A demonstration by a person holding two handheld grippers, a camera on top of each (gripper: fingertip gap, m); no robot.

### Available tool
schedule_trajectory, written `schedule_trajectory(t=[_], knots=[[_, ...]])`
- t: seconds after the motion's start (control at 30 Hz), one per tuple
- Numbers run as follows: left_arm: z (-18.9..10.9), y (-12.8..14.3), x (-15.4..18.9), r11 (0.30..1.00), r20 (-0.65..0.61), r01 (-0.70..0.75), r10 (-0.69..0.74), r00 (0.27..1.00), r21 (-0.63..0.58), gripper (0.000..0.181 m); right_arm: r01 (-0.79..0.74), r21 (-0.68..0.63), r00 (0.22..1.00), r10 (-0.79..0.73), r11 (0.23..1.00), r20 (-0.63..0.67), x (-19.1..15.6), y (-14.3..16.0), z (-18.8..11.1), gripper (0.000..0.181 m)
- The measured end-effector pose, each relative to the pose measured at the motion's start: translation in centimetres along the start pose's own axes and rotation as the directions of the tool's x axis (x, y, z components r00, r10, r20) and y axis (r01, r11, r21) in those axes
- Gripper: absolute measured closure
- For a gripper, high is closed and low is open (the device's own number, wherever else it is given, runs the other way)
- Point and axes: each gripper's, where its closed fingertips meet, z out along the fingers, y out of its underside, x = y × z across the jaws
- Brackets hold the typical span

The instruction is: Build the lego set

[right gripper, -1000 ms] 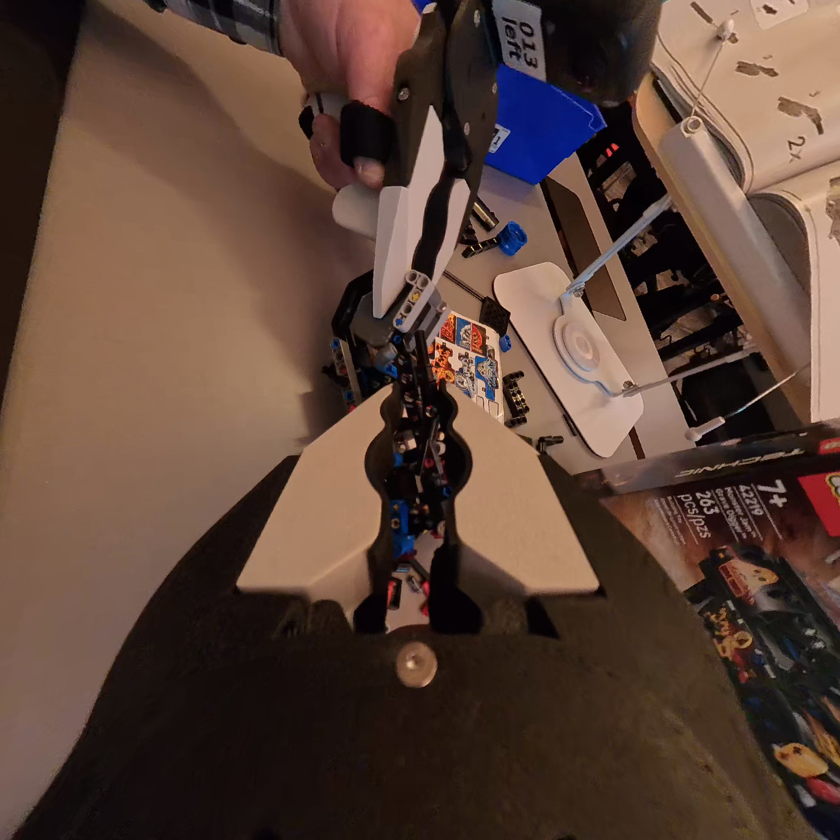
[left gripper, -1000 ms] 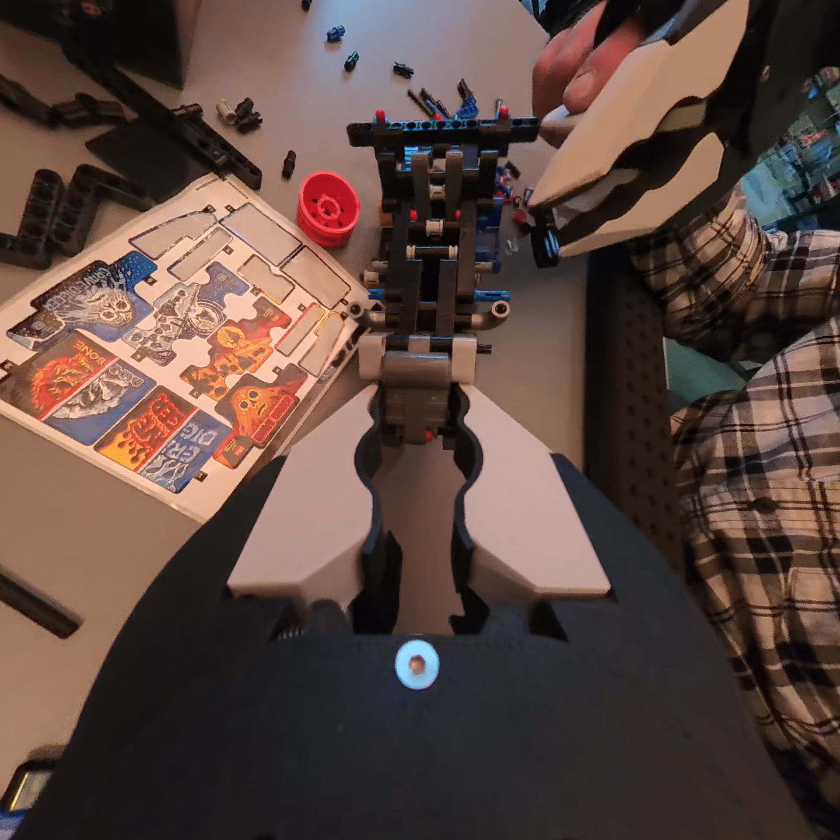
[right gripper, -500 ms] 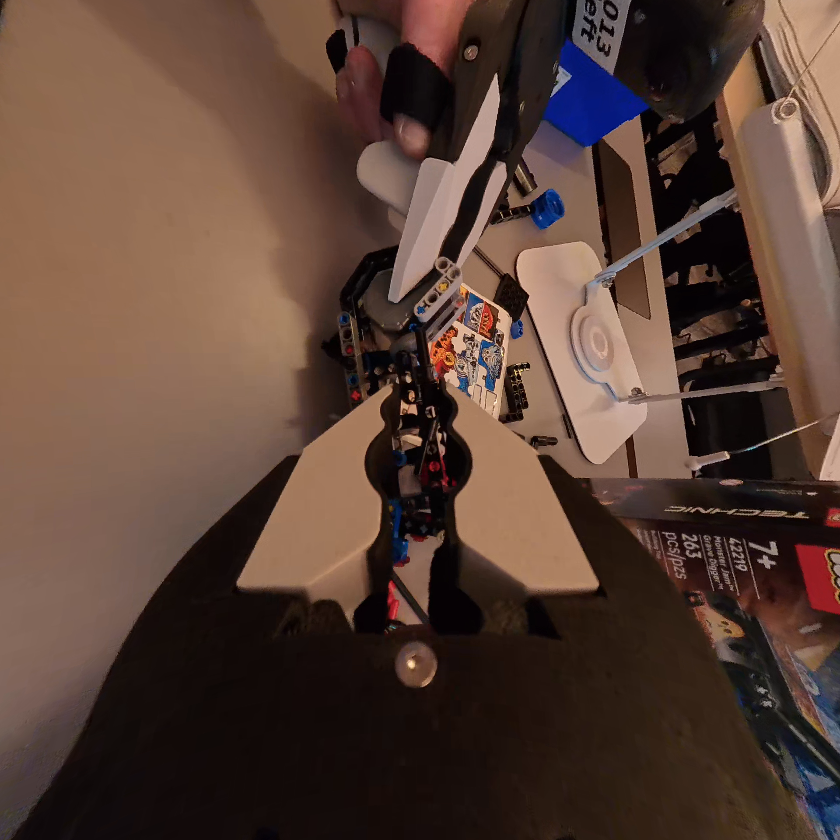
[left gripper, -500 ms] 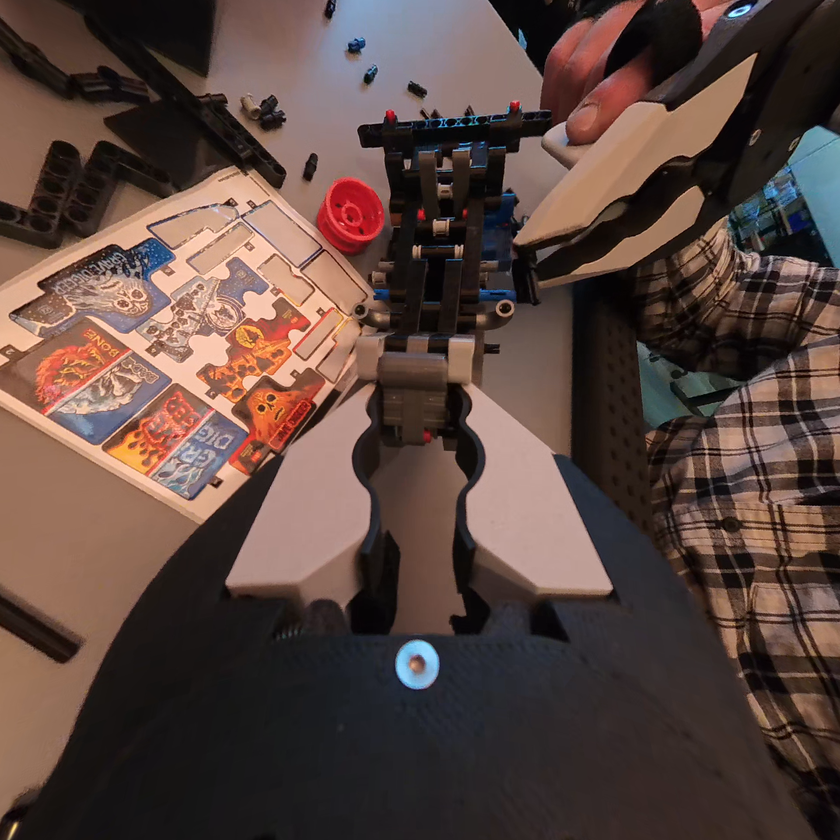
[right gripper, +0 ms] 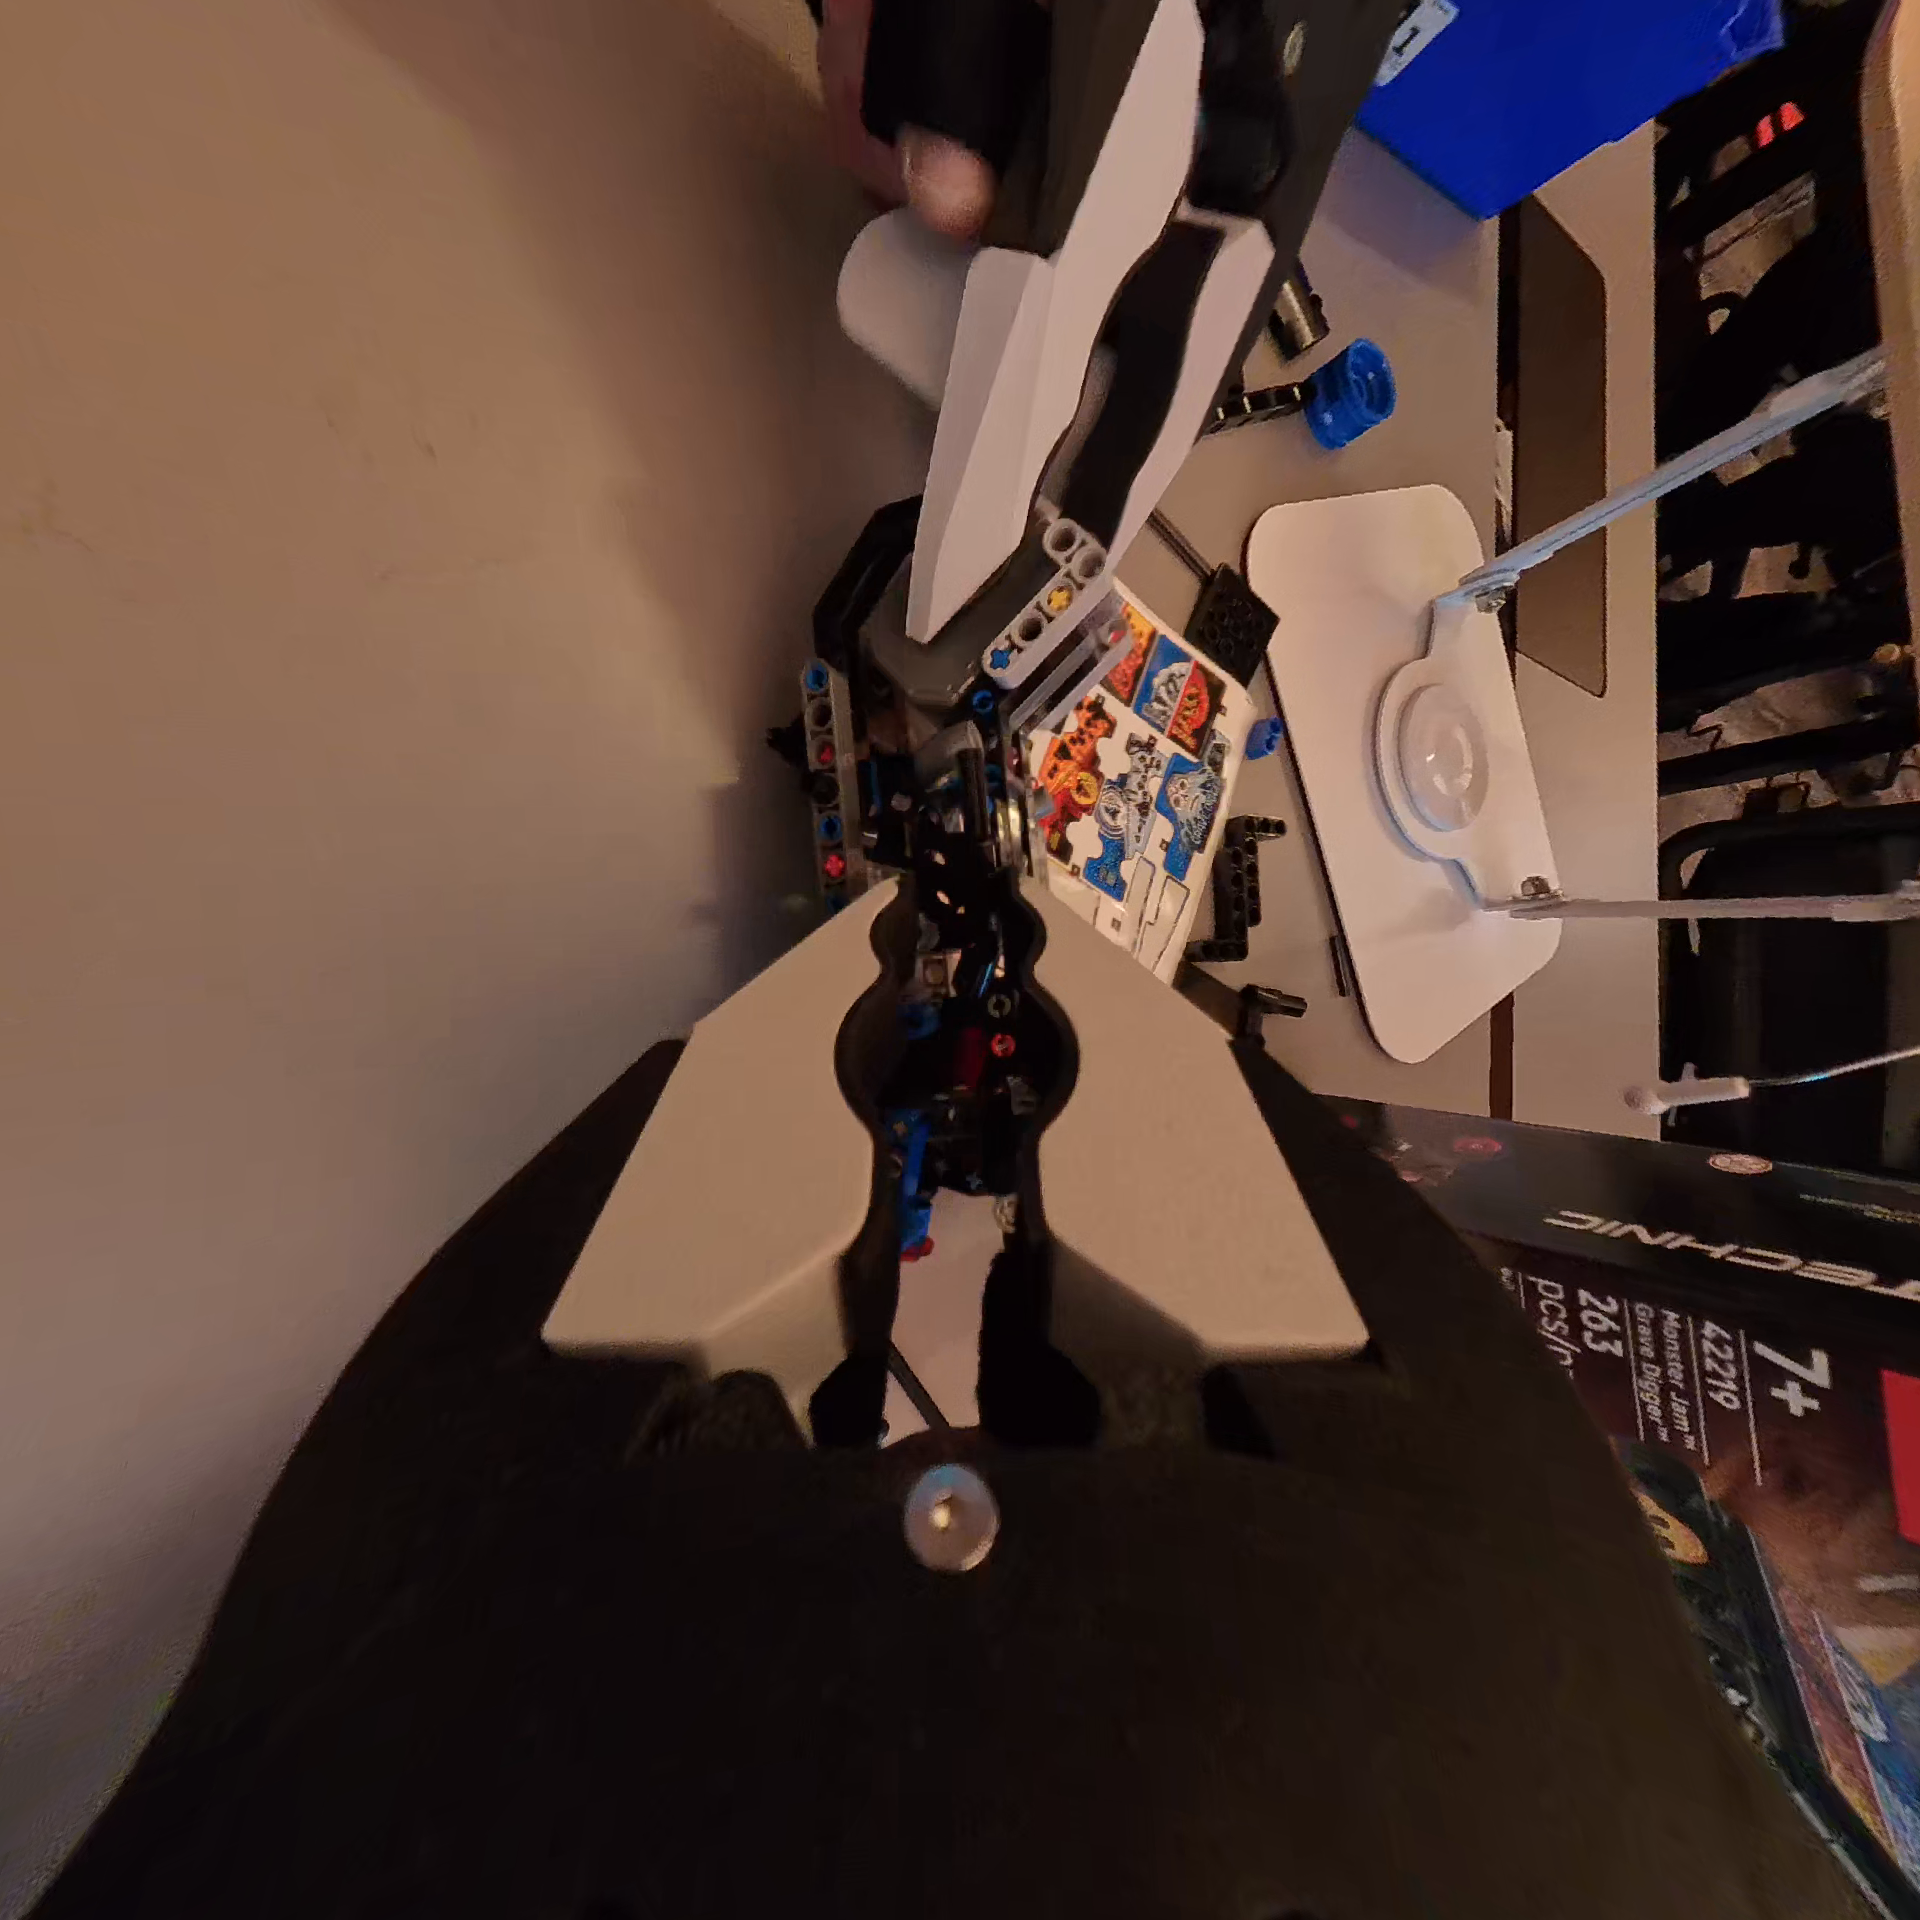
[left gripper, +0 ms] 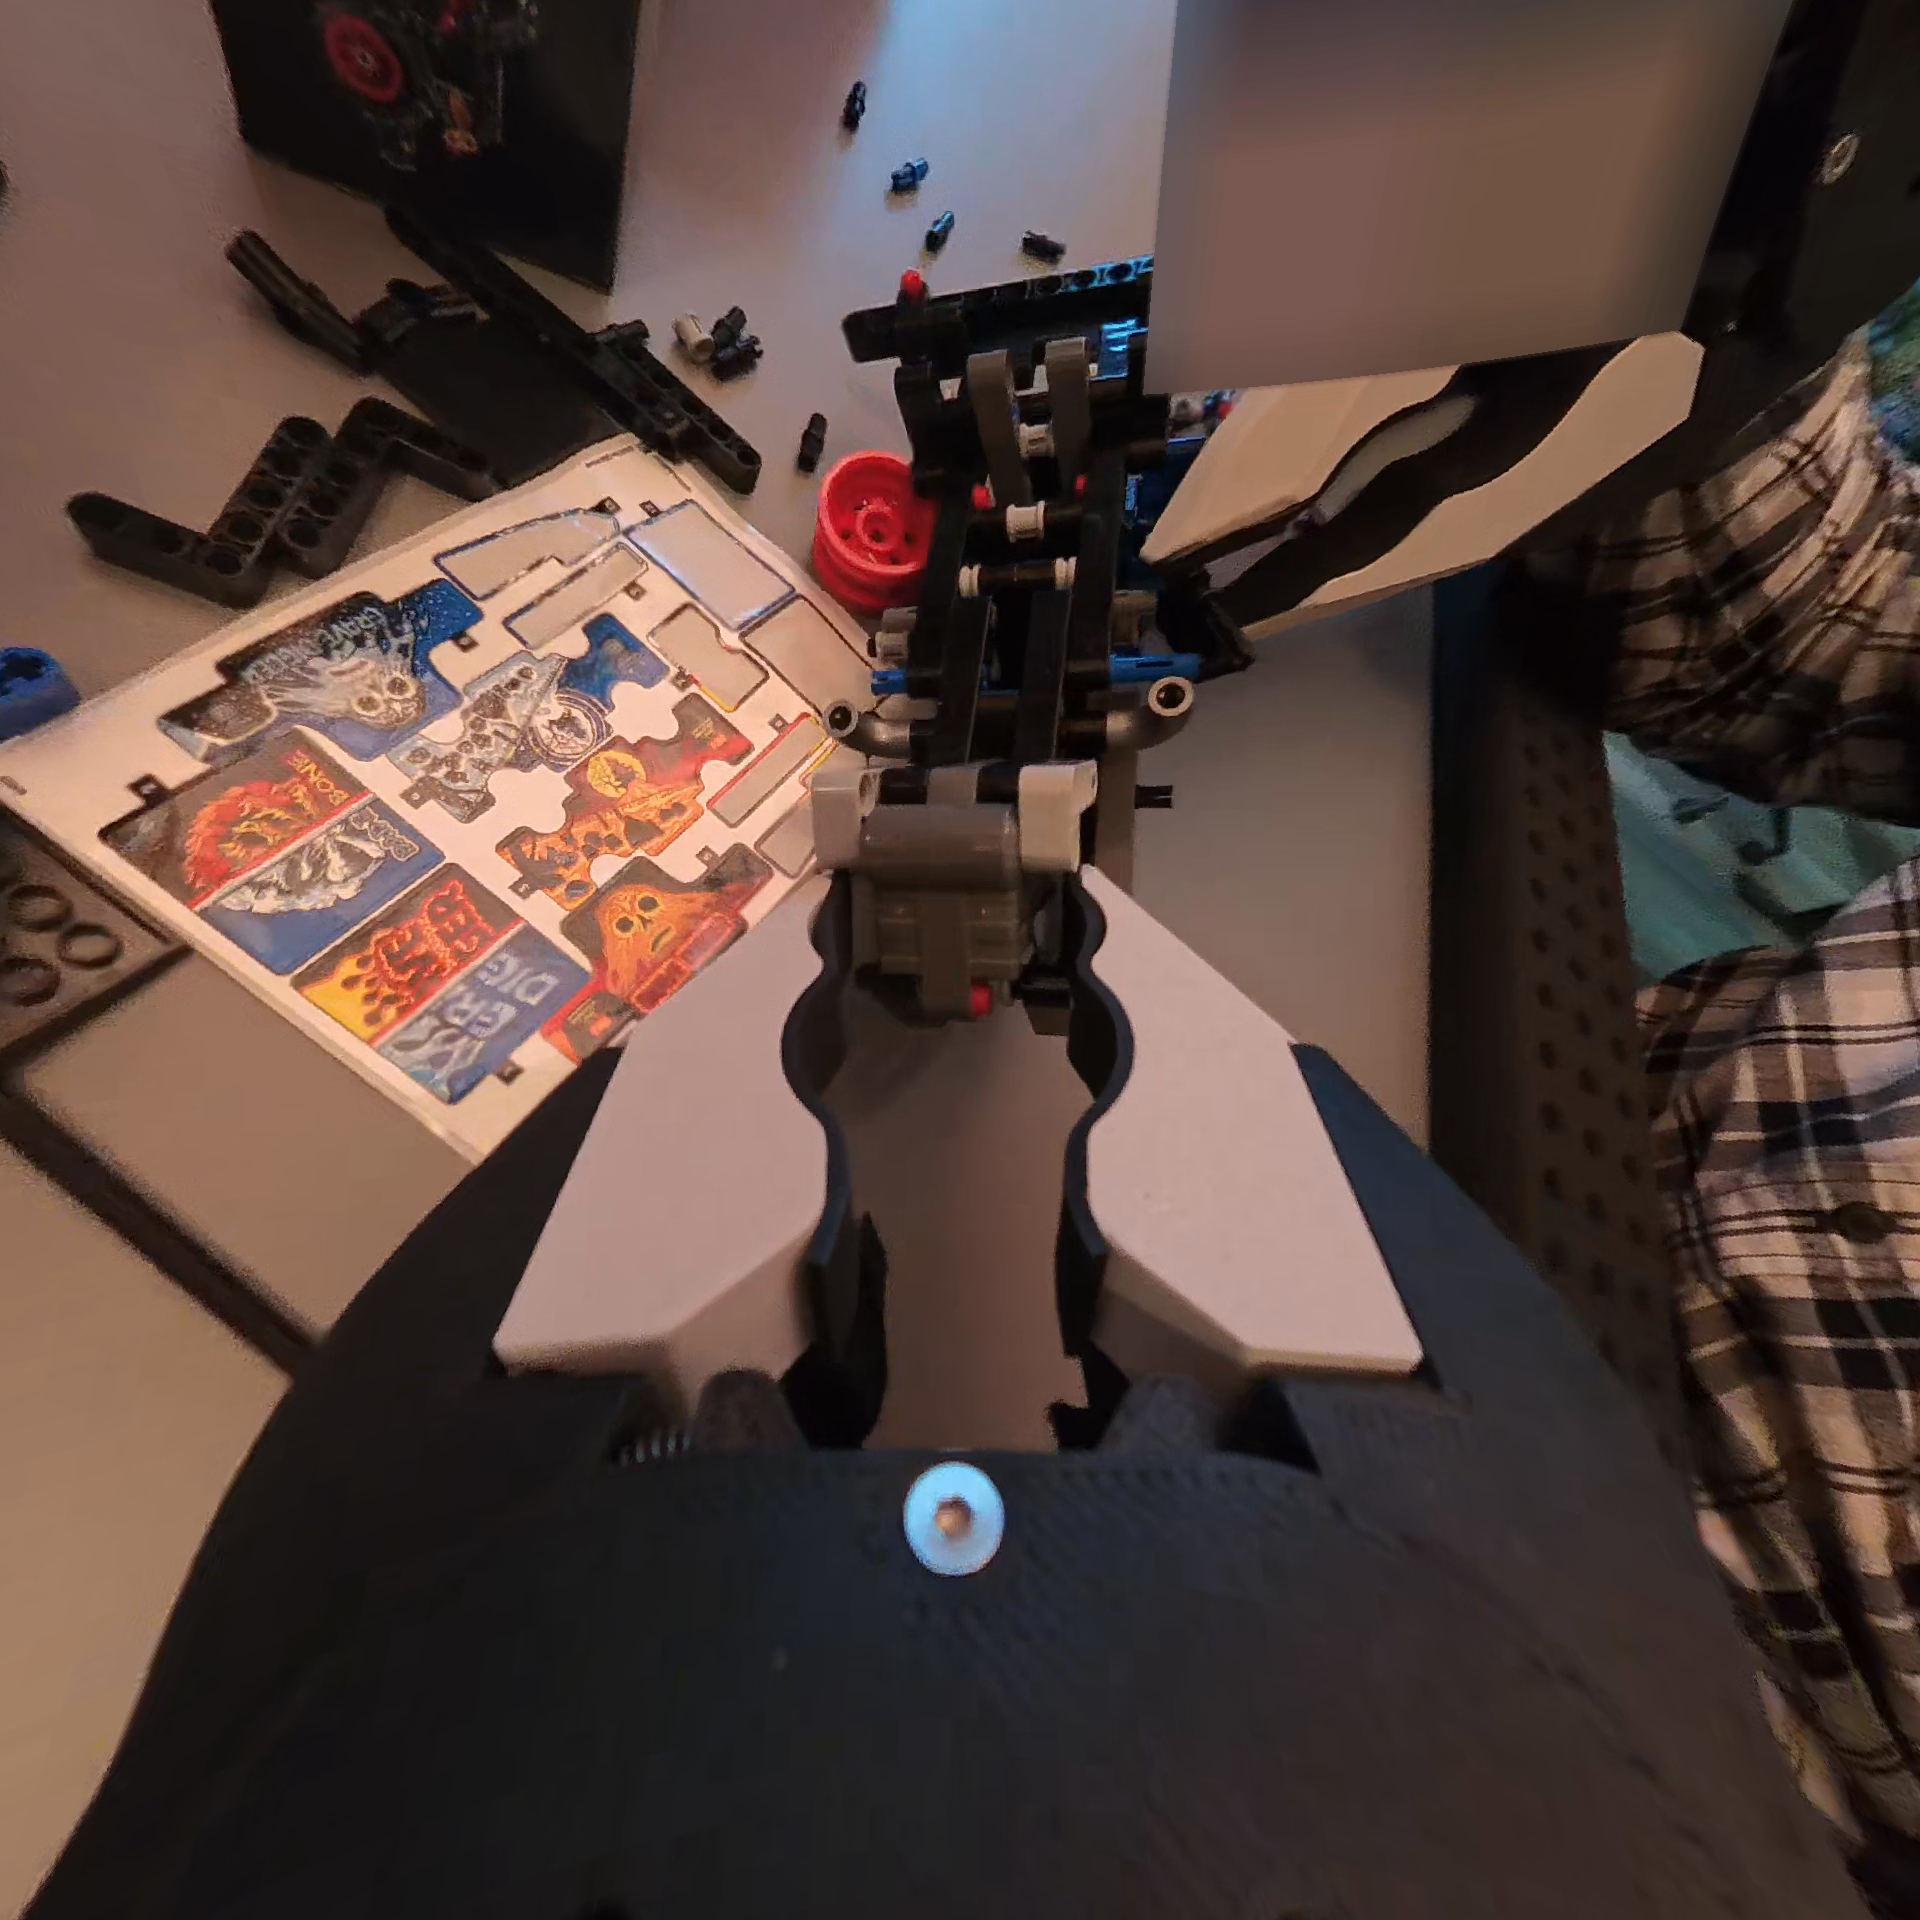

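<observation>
The left tool (left gripper: 951,935) clamps the grey end of the half-built lego chassis (left gripper: 1023,582). The right tool (right gripper: 961,935) grips its far side. A sticker sheet (left gripper: 457,769) lies on the surface (left gripper: 208,1195) left of the left tool.

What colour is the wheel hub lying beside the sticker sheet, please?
Red. The wheel hub shows best in the left wrist view, between the sticker sheet and the chassis.

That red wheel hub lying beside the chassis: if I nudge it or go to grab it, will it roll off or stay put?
The red wheel hub seems to lie on its flat face on the table, so a nudge should probably slide it, not roll it. It looks like smooth, hard plastic, so it may slip between the fingers. It sits close against the chassis, leaving little room on that side.
</observation>
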Motion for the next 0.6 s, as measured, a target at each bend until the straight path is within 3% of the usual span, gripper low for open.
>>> schedule_trajectory(t=[0.03, 0.07, 0.1, 0.2, 0.3, 0.6], knots=[[-0.2, 0.0, 0.0, 1.0, 0.019, -0.02, 0.02, 1.0, -0.001, 0.142, 0.004, -0.002, 1.0, -0.004, 1.0, -0.002, 0.1, 0.0, 0.1, 0.167], [-0.3, -0.1, 0.0, 0.999, 0.037, -0.039, 0.039, 0.999, 0.003, 0.116, 0.003, -0.002, 1.0, -0.003, 1.0, -0.003, 0.1, -0.1, 0.2, 0.167], [-0.3, -0.2, 0.1, 0.998, 0.049, -0.058, 0.058, 0.997, 0.002, 0.111, 0.0, -0.001, 1.0, 0.0, 1.0, -0.001, 0.2, -0.1, 0.2, 0.167], [-0.2, 0.2, 0.1, 0.994, 0.081, -0.102, 0.105, 0.991, -0.037, 0.131, 0.0, 0.004, 1.0, 0.0, 1.0, -0.005, 0.3, -0.3, 0.3, 0.167], [0.1, 0.3, -0.2, 0.998, 0.074, -0.059, 0.061, 0.995, -0.026, 0.146, -0.008, 0.006, 1.0, 0.008, 1.0, -0.003, 0.2, -0.3, 0.3, 0.167], [-1.0, 1.8, 2.5, 0.999, -0.036, 0.011, -0.013, 0.999, -0.052, 0.157, 0.006, 0.038, 0.997, -0.009, 0.999, 0.075, -2.1, -1.8, 0.2, 0.167]])
